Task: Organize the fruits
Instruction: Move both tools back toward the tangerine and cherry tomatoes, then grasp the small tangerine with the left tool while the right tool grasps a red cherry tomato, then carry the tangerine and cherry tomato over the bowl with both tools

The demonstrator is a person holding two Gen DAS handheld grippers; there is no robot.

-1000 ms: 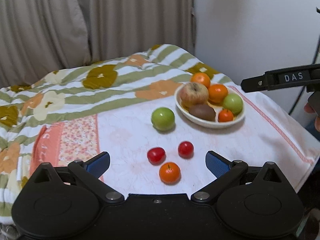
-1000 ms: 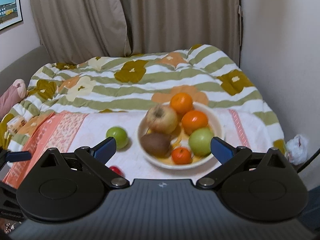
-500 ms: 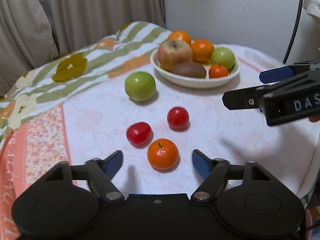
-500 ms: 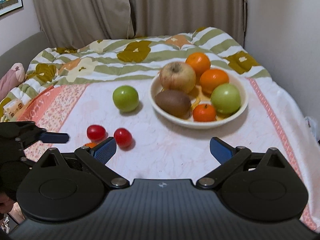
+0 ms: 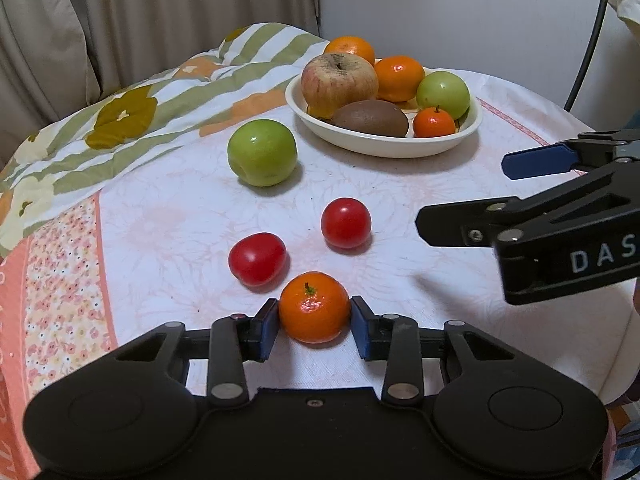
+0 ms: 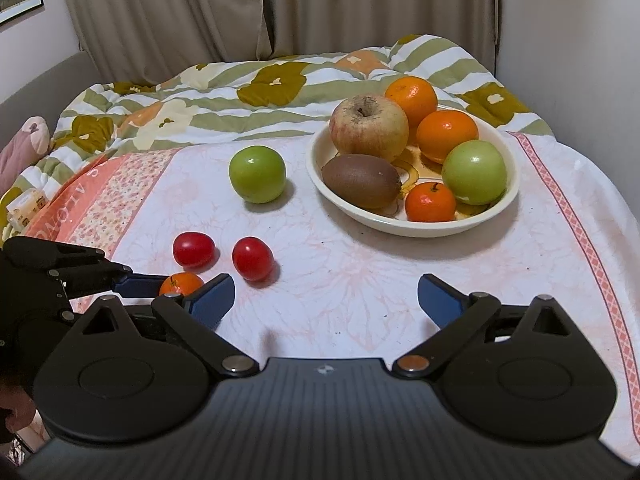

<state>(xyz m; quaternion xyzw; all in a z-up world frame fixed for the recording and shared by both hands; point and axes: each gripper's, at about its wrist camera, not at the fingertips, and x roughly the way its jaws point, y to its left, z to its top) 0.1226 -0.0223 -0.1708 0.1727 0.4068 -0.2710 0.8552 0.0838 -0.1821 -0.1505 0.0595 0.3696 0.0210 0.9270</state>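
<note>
Closing in since half a second ago, the left gripper [image 5: 315, 327] now has both blue fingers [image 5: 267, 330] pressed on the sides of the mandarin [image 5: 314, 307], which sits on the cloth [image 5: 400, 208] between them. Just beyond it lie two tomatoes [image 5: 257, 258], then a green apple [image 5: 262, 153], with the fruit bowl [image 5: 384, 146] farthest back. Off to the right, the right gripper [image 6: 326, 300] hovers with fingers spread wide, holding nothing.

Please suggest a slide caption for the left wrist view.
Left tongs shut on a small orange mandarin beside two red tomatoes.
</note>
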